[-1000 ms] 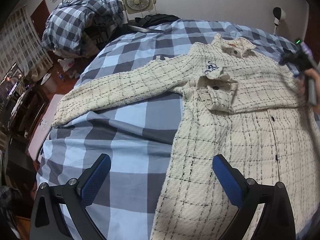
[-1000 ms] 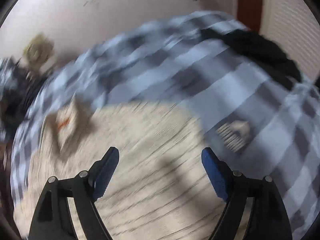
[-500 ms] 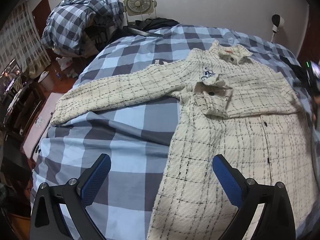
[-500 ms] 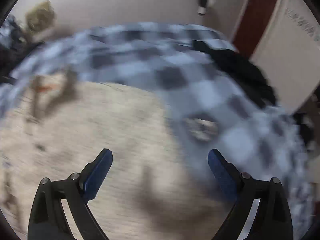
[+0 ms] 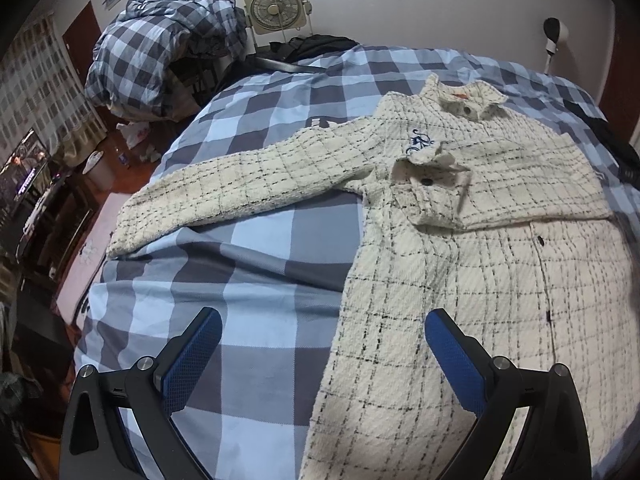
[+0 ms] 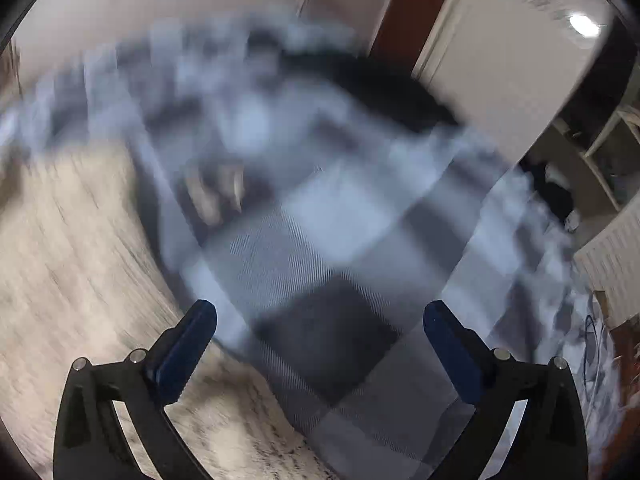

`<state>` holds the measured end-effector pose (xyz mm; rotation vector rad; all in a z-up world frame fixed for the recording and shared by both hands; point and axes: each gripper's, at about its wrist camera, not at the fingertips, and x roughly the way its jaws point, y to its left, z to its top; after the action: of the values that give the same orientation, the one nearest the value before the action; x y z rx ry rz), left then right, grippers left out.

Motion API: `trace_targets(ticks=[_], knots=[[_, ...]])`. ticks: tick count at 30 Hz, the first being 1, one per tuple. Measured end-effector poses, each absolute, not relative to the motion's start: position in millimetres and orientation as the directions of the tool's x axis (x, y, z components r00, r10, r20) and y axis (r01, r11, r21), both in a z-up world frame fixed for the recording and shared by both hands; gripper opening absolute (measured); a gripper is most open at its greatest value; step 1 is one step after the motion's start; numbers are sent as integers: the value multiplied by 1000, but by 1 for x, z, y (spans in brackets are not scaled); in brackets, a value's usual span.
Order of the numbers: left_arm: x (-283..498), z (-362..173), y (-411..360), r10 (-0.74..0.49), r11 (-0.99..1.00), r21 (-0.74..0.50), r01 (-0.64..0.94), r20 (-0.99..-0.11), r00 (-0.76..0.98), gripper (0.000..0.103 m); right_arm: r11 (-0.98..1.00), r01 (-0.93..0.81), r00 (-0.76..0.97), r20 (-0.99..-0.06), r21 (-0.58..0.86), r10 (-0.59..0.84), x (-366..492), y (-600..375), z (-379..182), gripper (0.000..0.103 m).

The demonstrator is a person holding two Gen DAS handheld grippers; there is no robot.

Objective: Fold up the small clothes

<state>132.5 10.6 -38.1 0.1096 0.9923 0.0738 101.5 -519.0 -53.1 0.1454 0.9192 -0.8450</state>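
Note:
A cream plaid jacket (image 5: pixel 472 248) lies flat on the blue checked bed (image 5: pixel 256 264). Its right sleeve is folded across the chest. Its left sleeve (image 5: pixel 248 184) stretches out to the left. My left gripper (image 5: pixel 320 344) is open and empty, above the jacket's lower left edge. My right gripper (image 6: pixel 320 340) is open and empty over the bed cover beside the jacket's right edge (image 6: pixel 60 264). The right wrist view is blurred by motion.
A bundled checked duvet (image 5: pixel 160 48) and a box fan (image 5: pixel 276 6) are at the bed's far left. Dark clothes (image 6: pixel 372 84) lie at the bed's far right corner. A white wardrobe door (image 6: pixel 508 52) and shelves (image 6: pixel 600 148) stand to the right.
The right gripper has swung right, off the jacket and over the bare bed cover, and has left the left wrist view. The left gripper has drawn back slightly.

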Motion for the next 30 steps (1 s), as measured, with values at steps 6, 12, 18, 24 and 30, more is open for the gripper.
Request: trace_targets(ticks=[6,12,18,24,30], knots=[[133,-39,8,132,988,155,-5,-822,554,103,767,592,242,-852,-250,-464,138,-492,-86,102],[129,-35,20,100,994,101,-31,-824,557,103,717,632,97,-888,-294,-449,132,-477,-99,101],[125,-26,30,75,997,57,-49,-817,571,103,783,597,304,-855,-174,-421,68,-398,-3,101],[117,-28,36,149,989,111,-100,-810,567,103,921,374,360,-898,-110,-253,-7,-291,13,101],[116,-33,38,142,990,105,-98,-825,547,102,960,237,450,-859,-150,-245,-38,-252,-4,101]])
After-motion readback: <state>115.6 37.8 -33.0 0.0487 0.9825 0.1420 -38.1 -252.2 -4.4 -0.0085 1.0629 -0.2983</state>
